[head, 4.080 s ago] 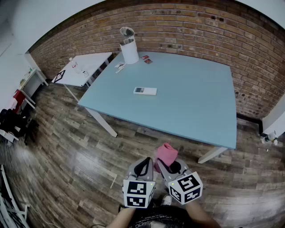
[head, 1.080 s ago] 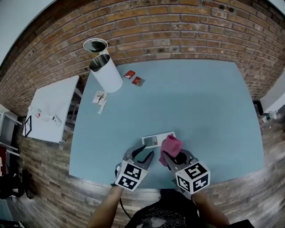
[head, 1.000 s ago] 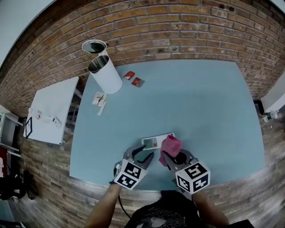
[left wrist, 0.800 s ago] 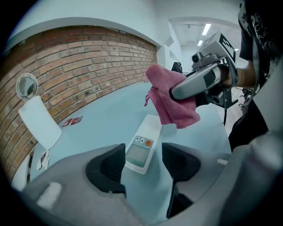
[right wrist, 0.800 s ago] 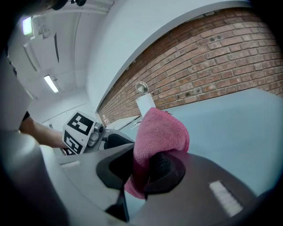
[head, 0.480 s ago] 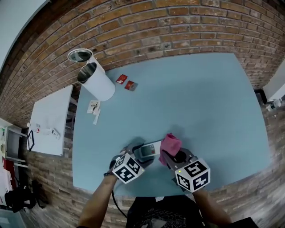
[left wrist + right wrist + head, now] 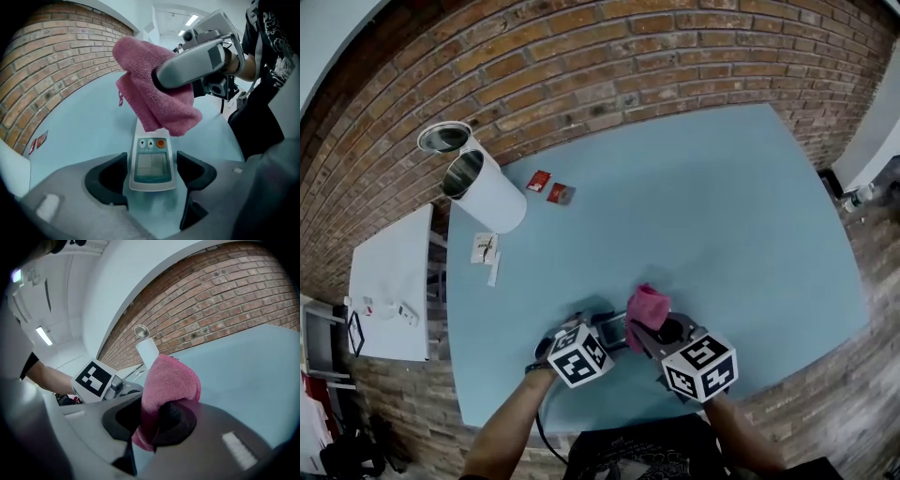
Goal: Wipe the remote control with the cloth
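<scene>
Head view: the remote control [image 7: 614,330] shows only as a narrow strip. The marker cube [image 7: 579,354] of the left gripper [image 7: 152,168] covers one end, and the cloth [image 7: 647,307] covers the opposite end.

Left gripper view: the cloth conceals the remote control's far end.

Right gripper view: the cloth's lower end disappears between the jaws of the right gripper [image 7: 151,419].

Well beyond the remote control, two red items [image 7: 560,194] and the paper slips [image 7: 485,249] are too small to identify.

On the near side of the remote control, the person's torso [image 7: 647,459] is cut off by the bottom edge.
</scene>
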A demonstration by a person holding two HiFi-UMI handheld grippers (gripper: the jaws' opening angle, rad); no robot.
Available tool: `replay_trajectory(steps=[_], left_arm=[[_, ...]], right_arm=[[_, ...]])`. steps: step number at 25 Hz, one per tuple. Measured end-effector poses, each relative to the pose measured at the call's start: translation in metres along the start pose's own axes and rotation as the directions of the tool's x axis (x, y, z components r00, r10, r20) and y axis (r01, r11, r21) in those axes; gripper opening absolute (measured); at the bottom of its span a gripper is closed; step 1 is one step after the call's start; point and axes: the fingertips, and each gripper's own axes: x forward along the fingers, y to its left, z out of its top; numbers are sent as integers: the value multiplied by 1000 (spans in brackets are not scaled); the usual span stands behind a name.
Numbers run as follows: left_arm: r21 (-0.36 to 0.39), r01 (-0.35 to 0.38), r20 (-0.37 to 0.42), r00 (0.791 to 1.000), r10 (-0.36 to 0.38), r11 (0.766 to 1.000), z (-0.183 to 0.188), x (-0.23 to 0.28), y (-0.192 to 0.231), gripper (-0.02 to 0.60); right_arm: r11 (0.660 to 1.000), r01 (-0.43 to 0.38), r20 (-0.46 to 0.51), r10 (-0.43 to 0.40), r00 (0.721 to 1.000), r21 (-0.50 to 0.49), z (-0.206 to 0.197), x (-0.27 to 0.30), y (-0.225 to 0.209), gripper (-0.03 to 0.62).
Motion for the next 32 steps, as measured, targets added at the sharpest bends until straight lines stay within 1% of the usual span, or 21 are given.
replay_trajectory(steps=[2, 4, 9, 12, 17, 20, 23, 30, 32], left_arm=[[-10, 30, 9, 1000, -30, 1000, 1, 1, 0, 342], [-16, 42, 24, 999, -42, 999, 1, 1, -1, 341], [-13, 39, 46, 998, -38, 999, 2, -1, -5, 304], [-14, 40, 56, 998, -39, 999, 3, -1, -7, 291], [-22, 36, 53, 998, -35, 999, 2, -1, -6, 287], [-34, 38, 34, 999, -37, 999, 2, 0, -6, 287], [-41, 42, -4, 999, -42, 998, 1, 2, -6, 288], [-53, 42, -91, 995, -46, 998, 0, 2, -6, 291], [-56, 41, -101, 994, -47, 998, 1, 2, -6, 291]], right_arm=[[1000, 2, -1, -2, 1000, 1, 2, 8, 7, 63], [1000, -3, -4, 3, 1000, 8, 2, 16, 13, 63], [999, -32, -13, 32, 999, 16, -2, 38, 26, 63], [997, -59, 2, 59, 998, 57, -5, 47, 32, 63], [997, -48, 27, 47, 999, 65, -12, 55, 37, 63], [998, -39, 38, 38, 999, 39, -14, 56, 35, 63], [999, -26, 39, 25, 999, 26, -15, 52, 28, 63], [999, -3, 38, 1, 999, 46, -15, 39, 10, 63], [998, -3, 40, 1, 999, 55, -15, 36, 6, 63]])
